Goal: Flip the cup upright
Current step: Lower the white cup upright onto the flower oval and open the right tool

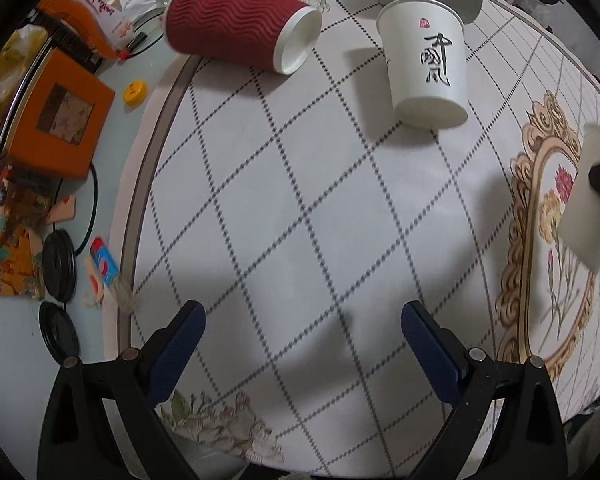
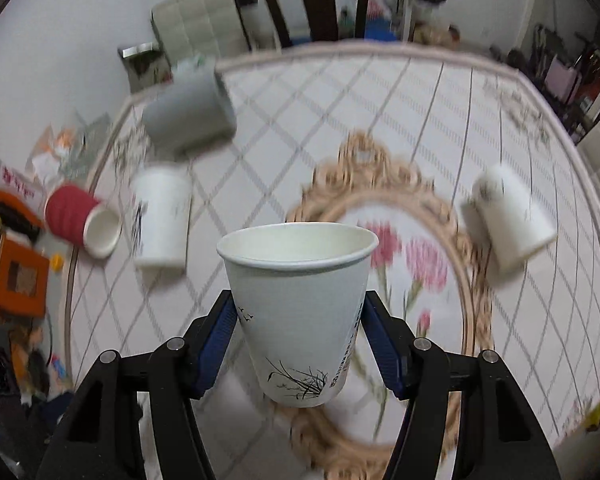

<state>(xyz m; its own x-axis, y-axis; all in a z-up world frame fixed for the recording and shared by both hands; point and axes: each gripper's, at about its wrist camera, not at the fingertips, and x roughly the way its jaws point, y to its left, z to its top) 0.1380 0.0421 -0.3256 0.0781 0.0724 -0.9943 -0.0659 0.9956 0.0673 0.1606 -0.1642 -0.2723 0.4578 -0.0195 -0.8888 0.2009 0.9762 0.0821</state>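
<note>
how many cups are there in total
5: white cup held in the right gripper, red cup lying left, calligraphy cup beside it, grey cup behind, white cup right. Others may be out of frame.

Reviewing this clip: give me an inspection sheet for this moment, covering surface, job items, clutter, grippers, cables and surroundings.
Surface: round table under a checked, floral cloth.
Job's things: white grass-print cup upright, rim up, between the right gripper fingers; red ribbed cup on its side; calligraphy cup, grey cup and another white cup not upright.
Clutter: orange box, yellow cap, black lids.
Grippers: left gripper open, holding nothing.
Cables: black cable beside the box.
Surroundings: dark chair.
</note>
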